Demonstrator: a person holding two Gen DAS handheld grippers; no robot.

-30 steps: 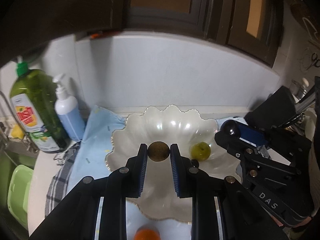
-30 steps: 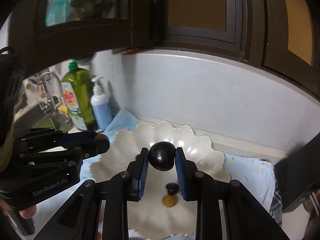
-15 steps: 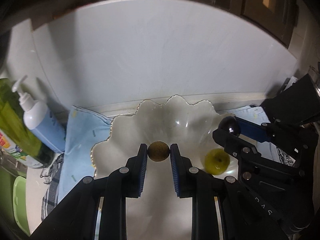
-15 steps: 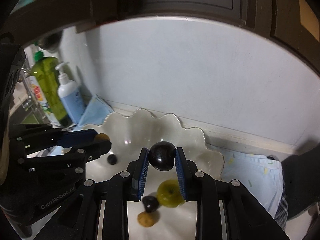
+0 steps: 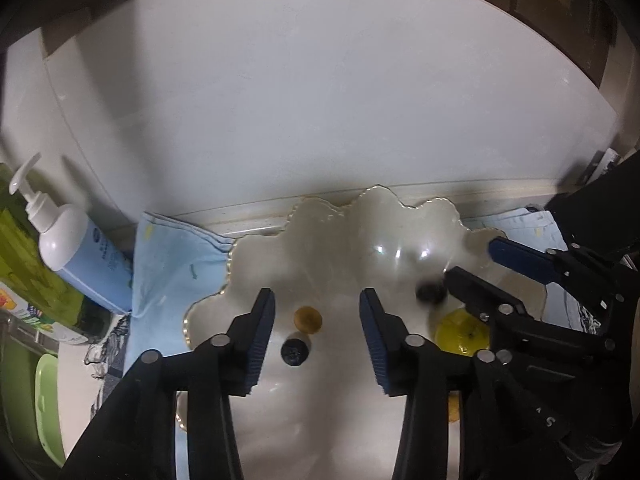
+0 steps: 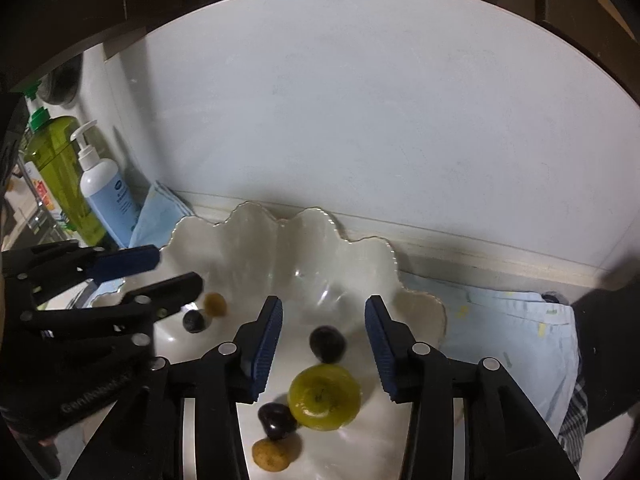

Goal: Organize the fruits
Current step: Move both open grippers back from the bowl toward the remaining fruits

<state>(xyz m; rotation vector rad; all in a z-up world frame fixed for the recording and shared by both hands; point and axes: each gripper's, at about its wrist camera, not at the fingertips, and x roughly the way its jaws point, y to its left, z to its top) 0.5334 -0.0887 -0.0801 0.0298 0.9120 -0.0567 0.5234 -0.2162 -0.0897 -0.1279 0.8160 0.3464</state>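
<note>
White backsplash behind scalloped bowl (image 6: 384, 256). Left gripper (image 5: 316, 316) and right gripper (image 6: 323, 328) both spread, empty, over brown fruit (image 5: 307, 319) and dark plum (image 6: 327, 343).

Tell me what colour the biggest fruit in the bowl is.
Yellow-green; the fruit shows best in the right wrist view, lying in the bowl.
</note>
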